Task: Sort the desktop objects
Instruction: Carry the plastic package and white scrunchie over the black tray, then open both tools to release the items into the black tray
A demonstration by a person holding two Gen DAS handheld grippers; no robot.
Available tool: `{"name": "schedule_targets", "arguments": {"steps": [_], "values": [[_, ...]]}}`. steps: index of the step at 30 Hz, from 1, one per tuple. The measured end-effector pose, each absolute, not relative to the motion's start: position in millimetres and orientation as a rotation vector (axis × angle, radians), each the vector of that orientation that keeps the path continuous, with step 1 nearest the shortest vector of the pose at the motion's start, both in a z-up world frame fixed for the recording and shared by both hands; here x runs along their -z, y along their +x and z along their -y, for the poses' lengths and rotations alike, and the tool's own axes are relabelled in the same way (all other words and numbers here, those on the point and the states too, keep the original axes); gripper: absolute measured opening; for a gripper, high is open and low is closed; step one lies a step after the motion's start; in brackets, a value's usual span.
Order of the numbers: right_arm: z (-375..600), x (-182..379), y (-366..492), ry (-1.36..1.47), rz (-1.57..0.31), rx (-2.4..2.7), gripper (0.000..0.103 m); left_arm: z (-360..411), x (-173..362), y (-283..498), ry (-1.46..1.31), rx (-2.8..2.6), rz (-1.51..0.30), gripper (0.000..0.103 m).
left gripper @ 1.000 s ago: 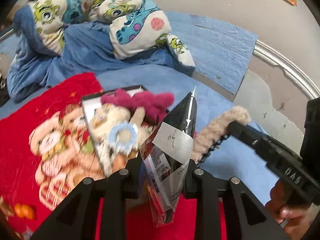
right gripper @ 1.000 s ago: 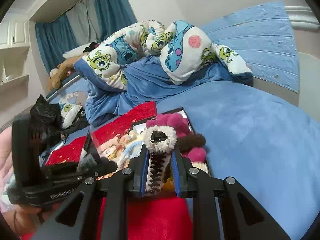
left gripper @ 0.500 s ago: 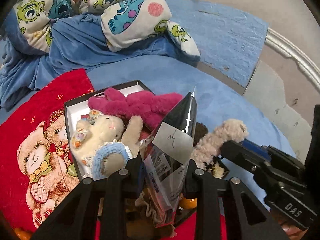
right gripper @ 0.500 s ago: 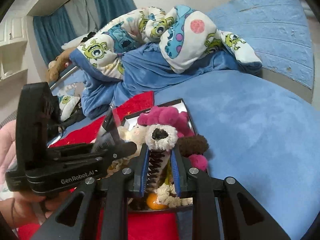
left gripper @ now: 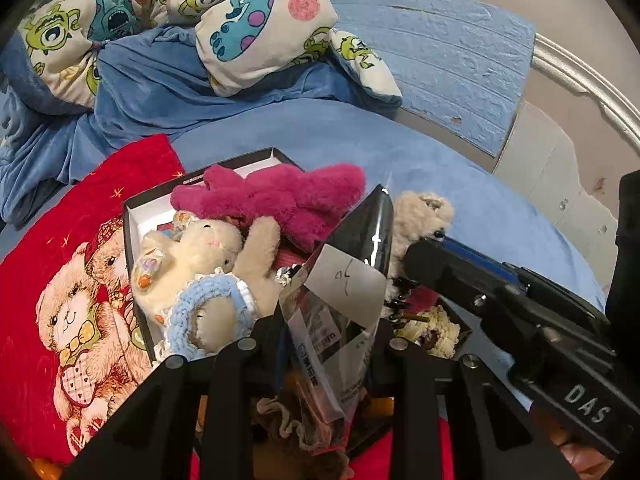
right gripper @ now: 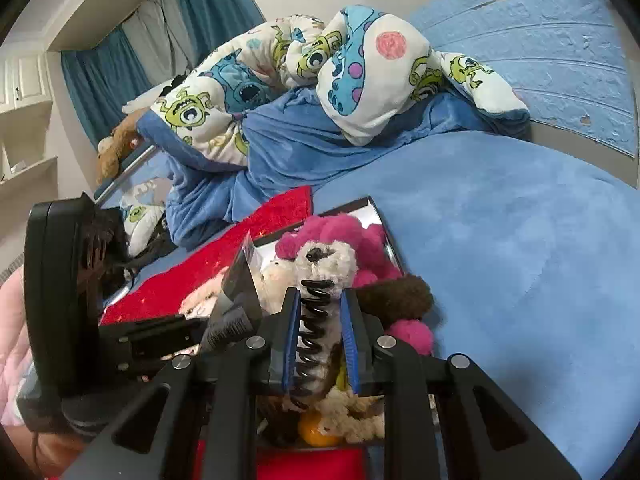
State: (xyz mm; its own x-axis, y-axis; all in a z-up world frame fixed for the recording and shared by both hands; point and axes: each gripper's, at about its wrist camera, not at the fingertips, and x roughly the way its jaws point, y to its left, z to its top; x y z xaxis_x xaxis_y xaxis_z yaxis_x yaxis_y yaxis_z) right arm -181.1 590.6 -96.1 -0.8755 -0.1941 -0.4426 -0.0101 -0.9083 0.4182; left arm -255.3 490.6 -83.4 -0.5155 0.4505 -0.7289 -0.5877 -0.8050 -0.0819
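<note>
Left gripper point(left gripper: 326, 344): jaws narrowed onto a clear plastic packet point(left gripper: 336, 320), which stands up between the fingers with a black upper part and a white paper label; it is held above the near end of the box.
Right gripper point(right gripper: 318, 344): blue-padded jaws closed on a fuzzy cream hair clip point(right gripper: 320, 280) with black teeth, its fluffy end poking up past the fingertips, over the box.
Box point(left gripper: 132, 216): open, black-walled with a white inside, lying on the red blanket just ahead of both grippers and crowded with soft toys.
Cream plush point(left gripper: 188, 256): lies in the left part of the box, wearing a pale blue crocheted ring.
Magenta plush point(left gripper: 280, 200): sprawls across the far part of the box, reaching over its rim.
Brown plush point(right gripper: 400, 292): sits at the right side of the box, beside a magenta pom.
Orange ball point(right gripper: 316, 428): low in the near end of the box, partly hidden under pale fluffy toys.
Red blanket point(left gripper: 60, 264): printed with teddy bears, spread under the box.
Blue bedspread point(right gripper: 520, 260): beyond and to the right of the box.
Cartoon-print quilt point(left gripper: 248, 20): bunched up at the far end of the bed.
</note>
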Motion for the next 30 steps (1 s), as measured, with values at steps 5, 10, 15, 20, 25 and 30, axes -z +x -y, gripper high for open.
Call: {"name": "schedule_targets", "arguments": {"steps": [5,10,15,20,25,30], "values": [[-589,98,-184,0.707,0.702,2.859,0.020,-484,82,-258,-1.043,-2.305,-0.228,0.029],[-587,98,-183,0.695,0.688,2.861,0.020,-483,84,-260,-1.043,-2.296,-0.223,0.029],[-590,101,-181,0.696,0.720,2.855,0.020,-485,81,-257,-1.027,-2.326,-0.254,0.029],[-598,104,-177,0.669,0.787,2.838,0.031,-489,76,-252,-1.050,-2.322,-0.275,0.059],[-610,99,-159,0.575,0.848,2.846,0.098,-485,70,-243,-1.052,-2.356,-0.349,0.103],[-622,96,-140,0.665,0.911,3.064,0.103,-475,60,-230,-1.029,-2.369,-0.399,0.103]]}}
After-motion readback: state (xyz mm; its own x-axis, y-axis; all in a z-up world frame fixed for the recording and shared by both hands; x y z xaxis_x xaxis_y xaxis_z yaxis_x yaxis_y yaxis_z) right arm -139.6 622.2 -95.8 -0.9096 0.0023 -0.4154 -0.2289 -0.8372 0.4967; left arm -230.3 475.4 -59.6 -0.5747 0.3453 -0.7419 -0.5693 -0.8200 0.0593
